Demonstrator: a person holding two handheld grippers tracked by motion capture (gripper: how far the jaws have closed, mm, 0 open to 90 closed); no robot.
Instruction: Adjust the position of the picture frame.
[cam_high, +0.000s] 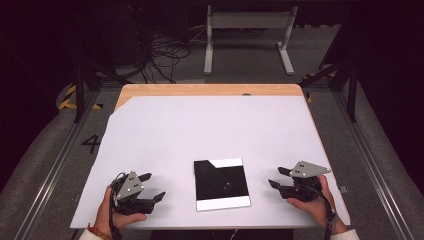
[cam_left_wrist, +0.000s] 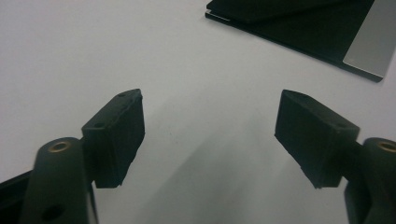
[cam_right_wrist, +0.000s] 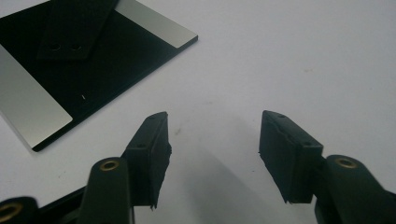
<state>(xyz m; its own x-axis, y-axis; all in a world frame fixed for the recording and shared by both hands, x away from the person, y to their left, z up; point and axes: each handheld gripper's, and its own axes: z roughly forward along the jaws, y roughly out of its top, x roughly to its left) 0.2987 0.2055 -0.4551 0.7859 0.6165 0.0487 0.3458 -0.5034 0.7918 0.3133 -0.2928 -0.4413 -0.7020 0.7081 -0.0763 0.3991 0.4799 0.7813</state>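
Black square plate (cam_high: 221, 184) flat near table (cam_high: 210, 125) front edge, left gripper (cam_high: 151, 187) and right gripper (cam_high: 277, 177) flanking it, both spread wide, empty.

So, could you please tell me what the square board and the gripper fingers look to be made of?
The square board looks like thin rigid sheet: matte black middle, smooth silvery bands at two edges with a dull sheen, perhaps metal or laminate. A matte black strip with two holes lies on it. The fingers look like soft black rubber or foam, with rough edges.
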